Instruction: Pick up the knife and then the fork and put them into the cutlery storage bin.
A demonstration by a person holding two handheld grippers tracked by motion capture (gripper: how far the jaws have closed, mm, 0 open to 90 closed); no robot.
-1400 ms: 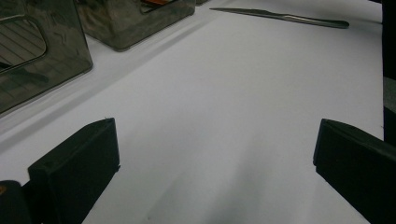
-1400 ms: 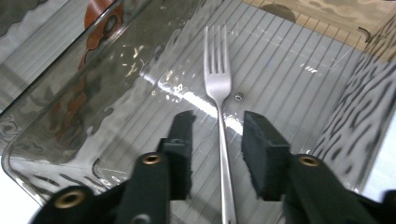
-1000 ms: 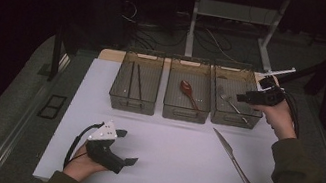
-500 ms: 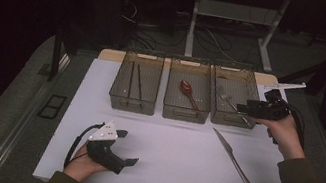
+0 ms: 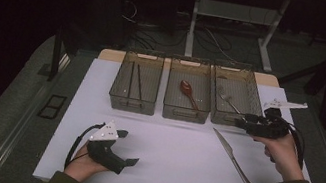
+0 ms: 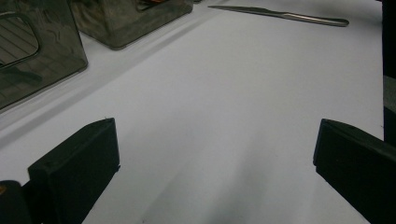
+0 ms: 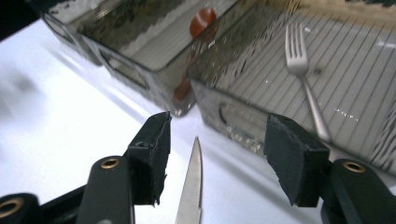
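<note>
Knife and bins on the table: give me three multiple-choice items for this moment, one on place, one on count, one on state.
1. Where does the knife lie?
A. In the middle bin
B. On the white sheet in front of the bins
C. Between shut tongs

2. How many bins stand in the row?
A. Two
B. Three
C. Five

3. How do the right tongs stand?
A. Open, jaws either side of the knife tip
B. Shut on the fork
C. Shut on the spoon

Key: 1 B, the high view shows the knife flat on the white sheet; 2 B, the left bin, middle bin and right bin stand side by side; 3 A, the right gripper view shows a wide gap with the blade tip in it.
</note>
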